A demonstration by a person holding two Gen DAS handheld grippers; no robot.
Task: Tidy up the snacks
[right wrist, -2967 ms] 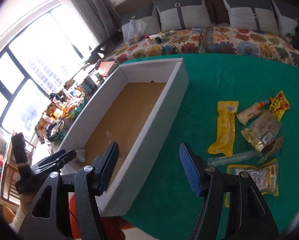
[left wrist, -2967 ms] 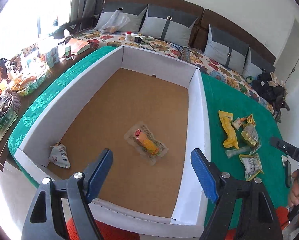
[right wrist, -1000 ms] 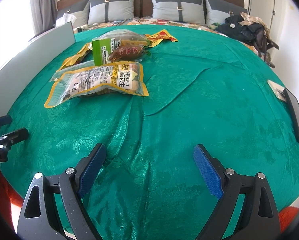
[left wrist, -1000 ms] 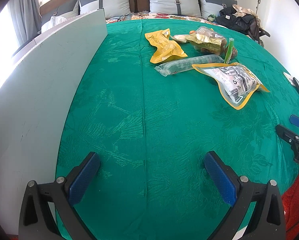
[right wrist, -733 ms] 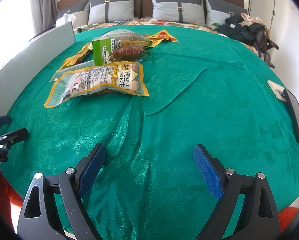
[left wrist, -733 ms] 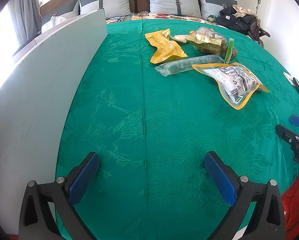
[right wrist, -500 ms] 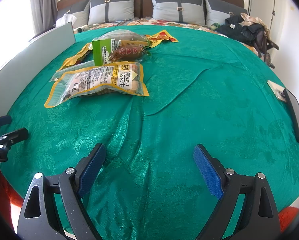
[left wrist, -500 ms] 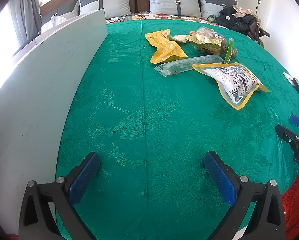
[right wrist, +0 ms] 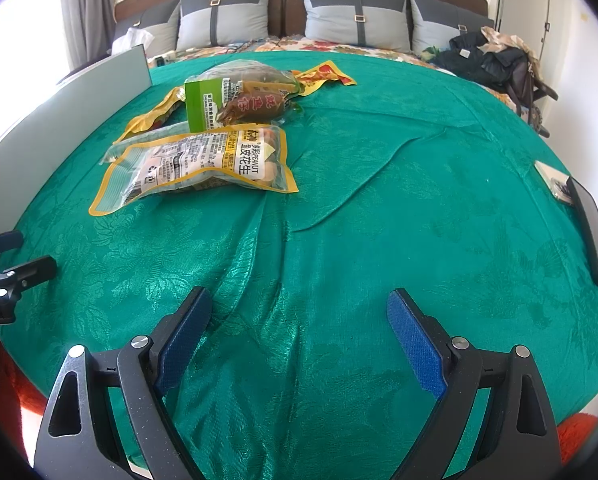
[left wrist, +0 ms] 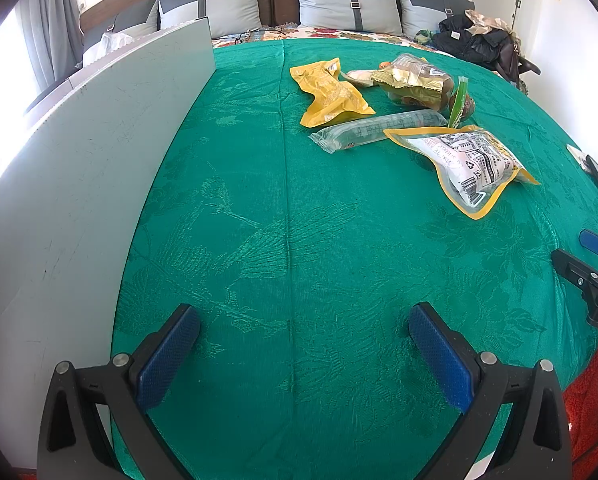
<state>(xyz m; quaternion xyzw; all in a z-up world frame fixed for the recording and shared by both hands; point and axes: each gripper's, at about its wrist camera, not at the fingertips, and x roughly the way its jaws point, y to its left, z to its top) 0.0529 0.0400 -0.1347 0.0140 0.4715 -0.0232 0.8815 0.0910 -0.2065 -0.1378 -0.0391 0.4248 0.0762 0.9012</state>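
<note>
Several snack packs lie in a cluster on the green tablecloth (left wrist: 291,216): a yellow-edged peanut bag (left wrist: 473,164) (right wrist: 203,160), a long clear tube pack (left wrist: 375,128), a yellow pouch (left wrist: 329,94), and a clear bag with gold and green packs (left wrist: 417,80) (right wrist: 239,96). The white box wall (left wrist: 79,184) stands along the left. My left gripper (left wrist: 303,344) is open, low over bare cloth, well short of the snacks. My right gripper (right wrist: 297,328) is also open with nothing between its fingers, to the right of the peanut bag.
A dark phone (right wrist: 593,232) and a small card lie at the table's right edge. A sofa with grey cushions (left wrist: 339,0) and dark clothes (left wrist: 479,40) is behind the table. An orange-red sleeve (left wrist: 591,408) shows at the near edge.
Three seconds ago both grippers were higher, looking down into the box; since then they dropped low over the cloth. Over the last second nothing has moved.
</note>
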